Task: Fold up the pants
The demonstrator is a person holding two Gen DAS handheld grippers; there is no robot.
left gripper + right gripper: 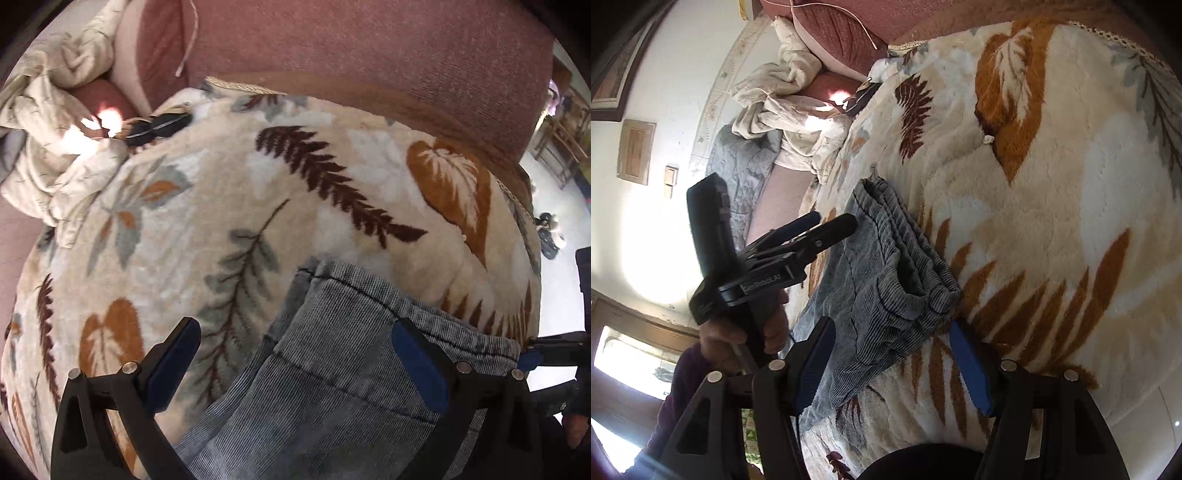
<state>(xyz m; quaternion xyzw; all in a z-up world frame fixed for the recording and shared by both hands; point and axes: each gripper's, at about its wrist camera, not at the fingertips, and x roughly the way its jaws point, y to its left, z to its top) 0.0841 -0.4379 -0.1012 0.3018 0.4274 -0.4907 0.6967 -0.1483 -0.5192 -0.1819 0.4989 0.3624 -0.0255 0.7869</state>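
Note:
Grey-blue corduroy pants (pixel 351 350) lie folded into a thick stack (pixel 886 266) on a cream leaf-print blanket (pixel 258 184) (pixel 1052 221). My left gripper (pixel 295 326) is open wide and points steeply down, with one blue pad on each side of the cloth and neither pressing on it. From the right wrist view it appears side-on (pixel 831 223), over the stack's far left edge. My right gripper (pixel 890 328) is open too. Its fingers straddle the near corner of the stack, and one blue tip (pixel 532 356) sits just past the hem.
Crumpled cream bedding (pixel 55 129) (pixel 775 103) and a small dark object (pixel 159 127) lie at the blanket's far end. A reddish upholstered back (pixel 369 44) runs behind. A grey quilt (pixel 746 162) hangs at the left. Pale floor (pixel 554 258) lies beyond the blanket's right edge. A hand (pixel 738 332) holds the left gripper's handle.

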